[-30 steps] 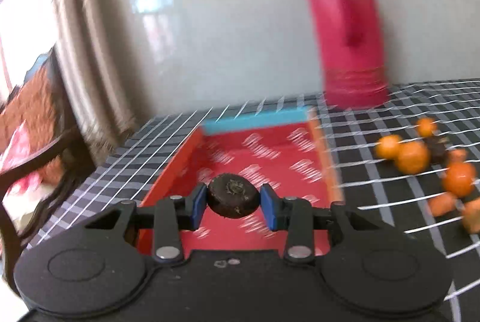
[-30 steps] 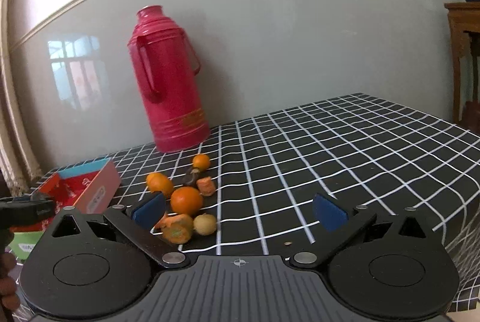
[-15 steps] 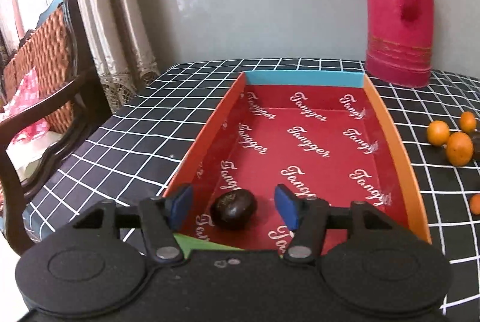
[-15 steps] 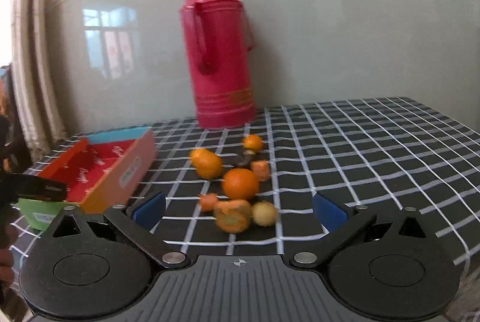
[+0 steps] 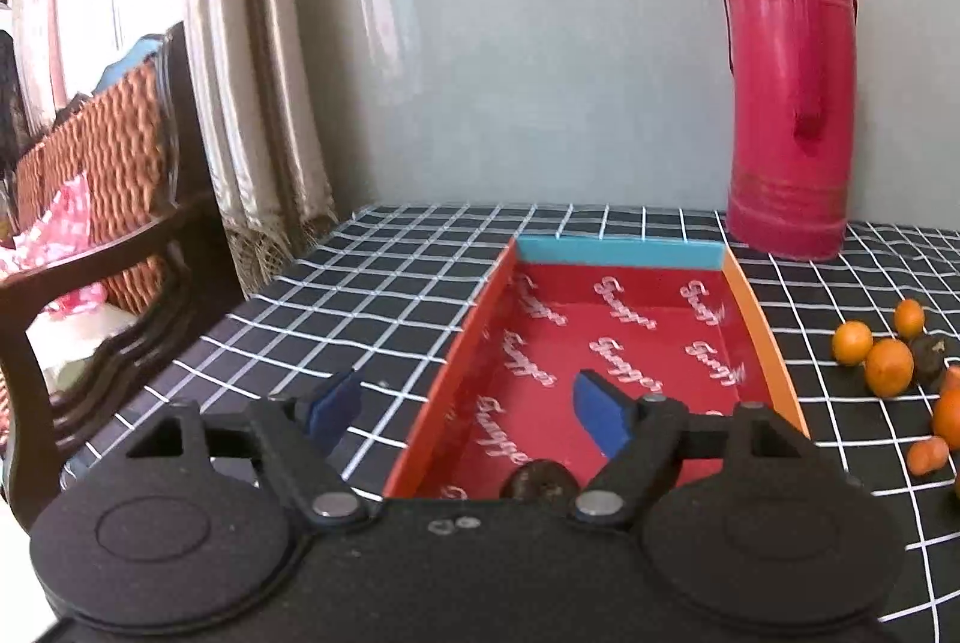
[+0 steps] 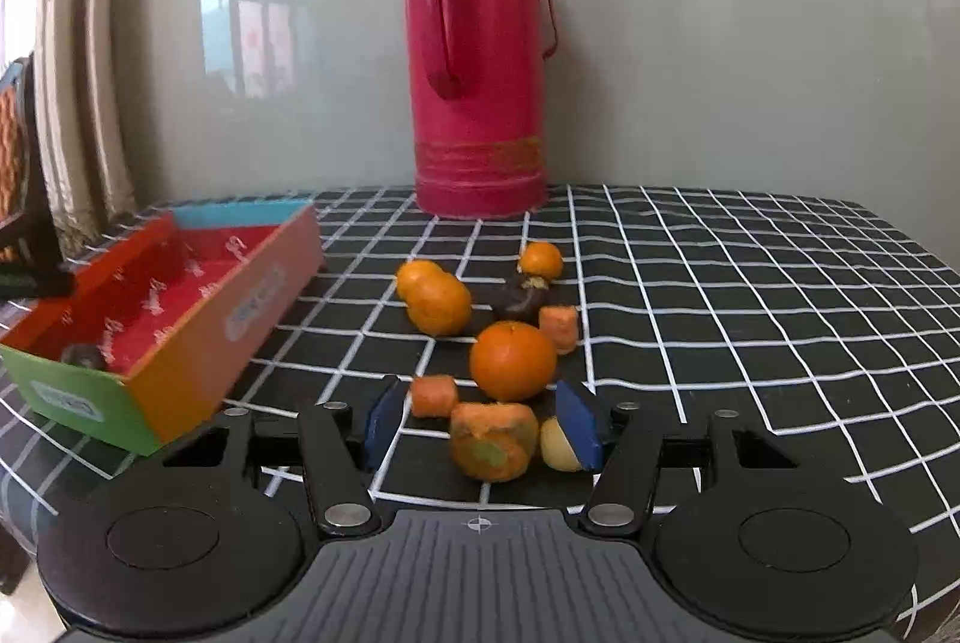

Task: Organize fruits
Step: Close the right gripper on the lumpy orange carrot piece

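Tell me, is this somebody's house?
Most likely a home, maybe a dining room. A red thermos flask stands on a table with a checked cloth, a wooden chair with a woven back sits beside it, and curtains hang nearby.

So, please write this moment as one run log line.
left hand-held gripper open | dark fruit in box | right hand-held gripper open

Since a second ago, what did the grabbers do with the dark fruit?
The left gripper let the dark fruit go into the red box, opened wide and pulled back. The right gripper, open, moved down around the carrot chunk. The thermos and oranges stayed put.
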{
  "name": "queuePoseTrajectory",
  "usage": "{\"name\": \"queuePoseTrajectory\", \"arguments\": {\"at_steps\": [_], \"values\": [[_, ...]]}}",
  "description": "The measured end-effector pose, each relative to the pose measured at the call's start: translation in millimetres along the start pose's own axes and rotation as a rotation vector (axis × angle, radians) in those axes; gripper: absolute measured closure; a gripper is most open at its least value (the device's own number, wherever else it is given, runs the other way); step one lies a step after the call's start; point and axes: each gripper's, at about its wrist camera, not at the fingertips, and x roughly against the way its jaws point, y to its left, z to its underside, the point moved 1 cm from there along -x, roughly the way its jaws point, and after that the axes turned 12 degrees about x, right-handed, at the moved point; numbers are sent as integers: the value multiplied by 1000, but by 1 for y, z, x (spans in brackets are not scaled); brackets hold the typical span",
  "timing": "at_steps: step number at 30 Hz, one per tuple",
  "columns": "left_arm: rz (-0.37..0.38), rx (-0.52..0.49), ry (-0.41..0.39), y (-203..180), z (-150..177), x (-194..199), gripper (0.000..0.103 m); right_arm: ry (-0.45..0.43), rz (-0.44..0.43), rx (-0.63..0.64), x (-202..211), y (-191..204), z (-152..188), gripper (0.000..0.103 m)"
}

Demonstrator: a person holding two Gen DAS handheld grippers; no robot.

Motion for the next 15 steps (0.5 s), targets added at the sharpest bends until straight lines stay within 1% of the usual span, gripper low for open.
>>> {"name": "queuePoseTrajectory", "arguments": {"at_steps": [3,6,8,9,12,15], "values": [[1,8,-13,4,-2,2,30,15,-9,-15,-5,-2,4,45],[-2,32,-13,11,-4,1,29,6,4,16,-8,3,4,46],[-7,52,-10,15,-6,0,29,3,13,40,-10,7,5,50],[-11,61,-7,18,-7,0,28,6,11,53,-11,10,5,54],[-15,82,8,23,-8,-3,27,1,51,91,-12,15,5,63],[-23,94,8,28,-9,-3,27,13,70,96,-16,15,6,64]]}}
